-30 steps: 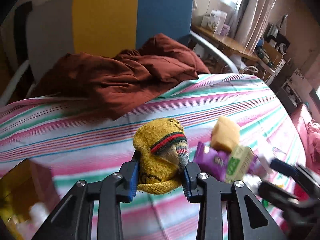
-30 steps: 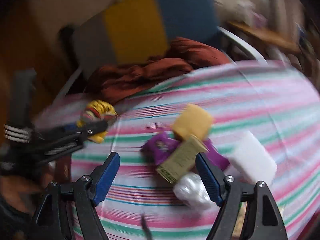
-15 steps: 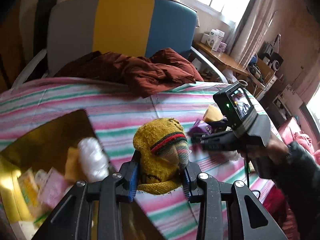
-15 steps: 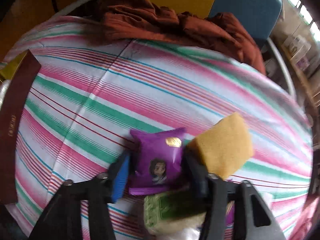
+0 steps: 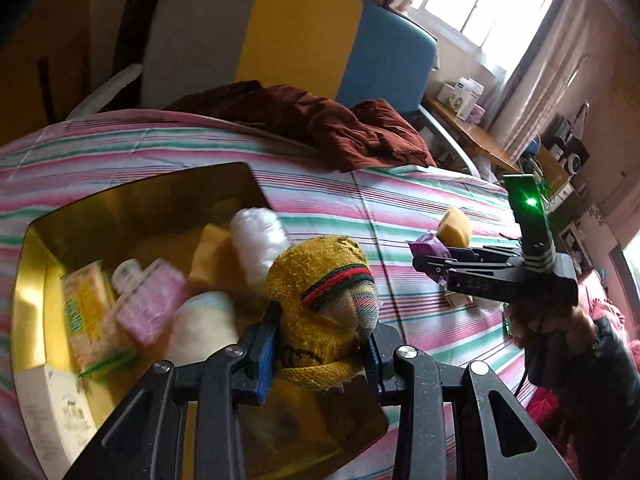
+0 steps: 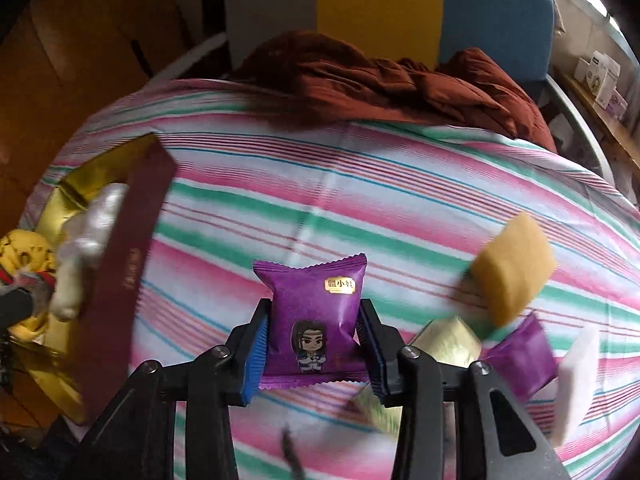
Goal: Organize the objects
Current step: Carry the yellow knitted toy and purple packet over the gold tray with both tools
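My left gripper [image 5: 320, 344] is shut on a yellow knitted sock [image 5: 320, 276] with a red and green band. It hangs over the near right corner of an open gold box [image 5: 36, 256], which holds a white roll, a pink bottle, a yellow sponge and a packet. In the right wrist view my right gripper [image 6: 312, 344] is shut on a purple snack packet [image 6: 316, 308] just above the striped bed sheet [image 6: 360, 208]. The left wrist view shows that right gripper [image 5: 430, 264], held in a hand, at the right. The box's maroon wall [image 6: 120, 280] stands to the left.
A yellow sponge [image 6: 514, 270], a second purple packet [image 6: 520, 360], a gold-green packet [image 6: 448, 340] and a white block [image 6: 576, 376] lie right of my right gripper. A rust-red jacket [image 6: 380, 80] is heaped at the bed's far edge before a grey, yellow and blue chair back [image 5: 304, 36].
My left gripper has carried the sock left, from above the sheet to above the gold box. My right gripper came down over the heap and closed on the purple packet.
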### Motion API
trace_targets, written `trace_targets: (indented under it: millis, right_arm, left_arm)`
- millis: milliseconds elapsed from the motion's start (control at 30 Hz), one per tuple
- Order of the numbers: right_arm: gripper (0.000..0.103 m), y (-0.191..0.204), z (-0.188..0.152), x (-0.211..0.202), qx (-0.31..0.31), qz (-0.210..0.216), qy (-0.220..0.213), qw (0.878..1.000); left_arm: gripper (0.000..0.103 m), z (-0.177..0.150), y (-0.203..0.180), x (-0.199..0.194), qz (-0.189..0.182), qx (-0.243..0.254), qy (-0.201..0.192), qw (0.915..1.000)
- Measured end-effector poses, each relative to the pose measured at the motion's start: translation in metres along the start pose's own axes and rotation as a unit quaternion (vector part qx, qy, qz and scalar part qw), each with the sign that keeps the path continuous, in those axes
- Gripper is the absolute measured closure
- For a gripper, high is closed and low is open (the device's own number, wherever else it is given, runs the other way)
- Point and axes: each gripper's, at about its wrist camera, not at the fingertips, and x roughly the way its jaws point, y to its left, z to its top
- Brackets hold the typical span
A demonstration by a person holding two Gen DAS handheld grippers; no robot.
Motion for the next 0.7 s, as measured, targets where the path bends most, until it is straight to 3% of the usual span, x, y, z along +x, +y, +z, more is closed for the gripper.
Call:
trace_targets:
  millis: [467, 700]
  right_arm:
    - [0.061, 0.072, -0.014, -0.03, 0.008, 0.036, -0.049, 0.998]
    - [0.061, 0.112, -0.024, -0.051, 0.005, 0.08, -0.074, 0.994]
  left_arm:
    - [0.067, -0.031, 0.036, -0.055, 0.072, -0.006, -0.064, 0.9954]
    - [0.066, -0.045, 0.043, -0.07, 0.101, 0.001, -0.083, 0.9914]
